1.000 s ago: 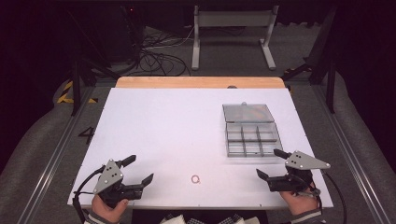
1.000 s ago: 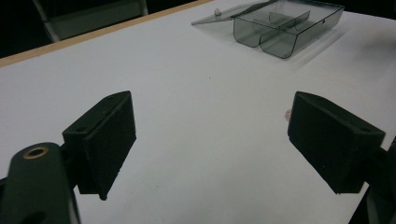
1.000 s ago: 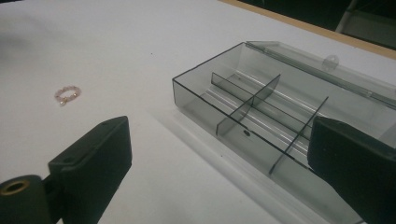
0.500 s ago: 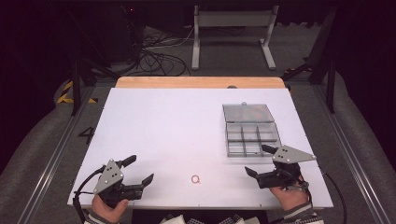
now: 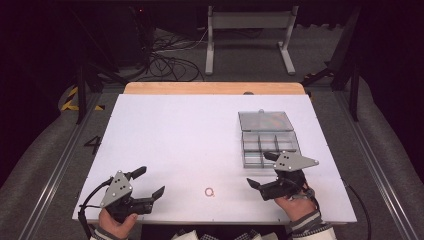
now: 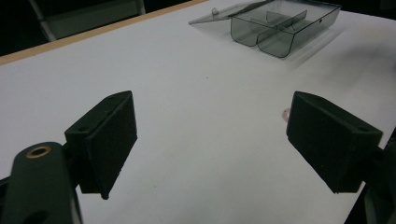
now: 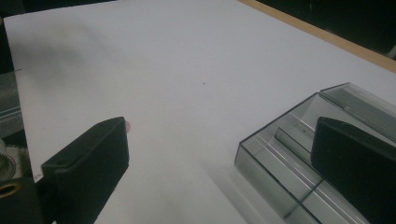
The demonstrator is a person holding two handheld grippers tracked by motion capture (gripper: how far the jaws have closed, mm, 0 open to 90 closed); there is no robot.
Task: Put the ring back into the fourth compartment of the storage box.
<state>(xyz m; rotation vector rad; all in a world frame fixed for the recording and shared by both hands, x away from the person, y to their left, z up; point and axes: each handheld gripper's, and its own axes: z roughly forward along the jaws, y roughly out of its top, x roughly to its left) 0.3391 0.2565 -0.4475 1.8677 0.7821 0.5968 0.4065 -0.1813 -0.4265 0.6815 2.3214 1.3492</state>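
table (image 5: 175, 130): broad bare middle | obstacle: open clear box (image 5: 267, 140), far right

A white table (image 5: 190, 135) took up the middle of the high view, with a strip of bare wood (image 5: 210, 88) along its far edge. Right of centre on it sat a clear plastic box (image 5: 270, 148) divided into compartments, its lid (image 5: 265, 120) lying open and flat behind it toward the top of the frame. A small pale ring (image 5: 209, 192) lay near the lower edge, well apart from the box. On the grey floor at the left were a painted number 4 (image 5: 93, 144) and yellow-black tape (image 5: 75, 97). Along the dark top of the frame lay a tangle of cables (image 5: 165, 62), with a grey metal stand (image 5: 248, 30) to their right.
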